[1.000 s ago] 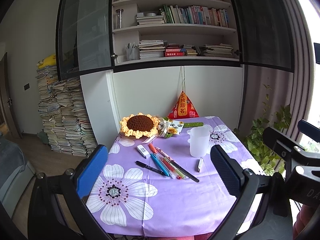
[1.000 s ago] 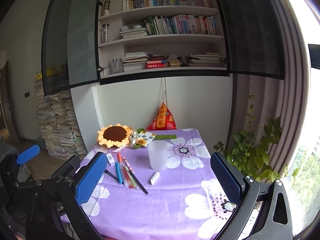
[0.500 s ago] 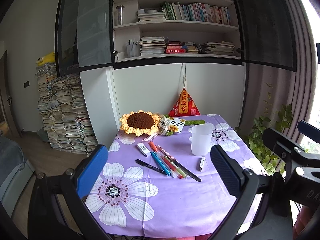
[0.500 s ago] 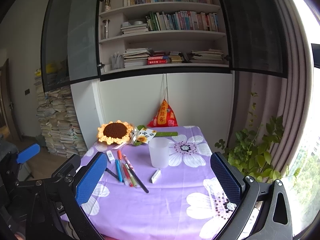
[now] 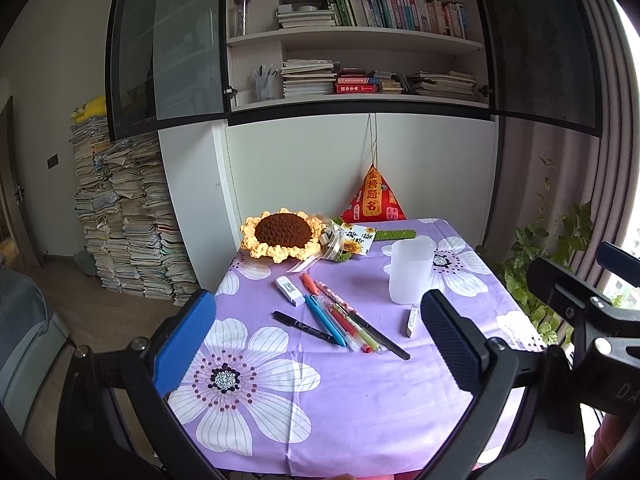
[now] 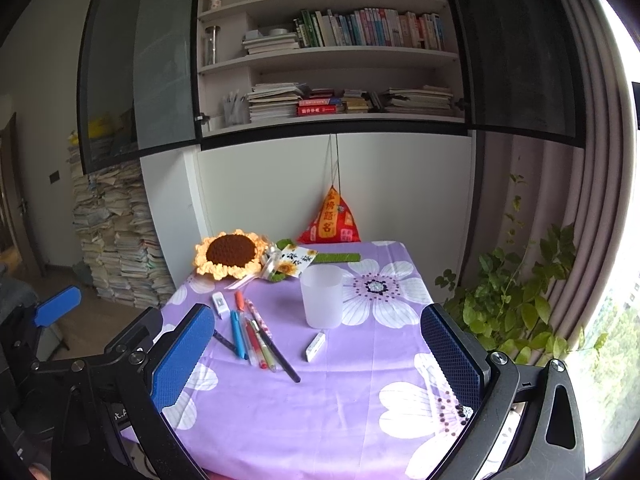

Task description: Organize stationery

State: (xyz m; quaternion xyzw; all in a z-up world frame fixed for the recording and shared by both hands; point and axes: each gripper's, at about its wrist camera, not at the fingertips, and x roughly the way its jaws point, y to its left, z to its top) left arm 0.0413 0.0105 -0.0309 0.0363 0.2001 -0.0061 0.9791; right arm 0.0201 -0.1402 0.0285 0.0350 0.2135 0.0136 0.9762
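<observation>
A frosted plastic cup [image 5: 411, 271] [image 6: 322, 296] stands upright on the purple flowered tablecloth [image 5: 360, 392] [image 6: 340, 400]. Left of it lie several pens [image 5: 344, 320] [image 6: 256, 336] side by side: blue, red, green, orange and black. A white eraser [image 5: 291, 290] [image 6: 221, 305] lies at their far end, and a small white correction-tape stick [image 5: 412, 321] [image 6: 315, 346] lies in front of the cup. My left gripper [image 5: 320, 344] is open, held above the near table edge. My right gripper [image 6: 316, 352] is open too, empty, to the right of the left one.
A crocheted sunflower [image 5: 282, 236] [image 6: 230, 254], a tagged ribbon bundle and a red pyramid pouch [image 5: 374, 200] sit at the table's far edge against the wall. Bookshelves hang above. A paper stack [image 5: 124, 216] stands on the left, a leafy plant [image 6: 516, 300] on the right.
Both views have tilted slightly downward and moved a little closer to the table. The objects on the cloth have not moved and both grippers stay open.
</observation>
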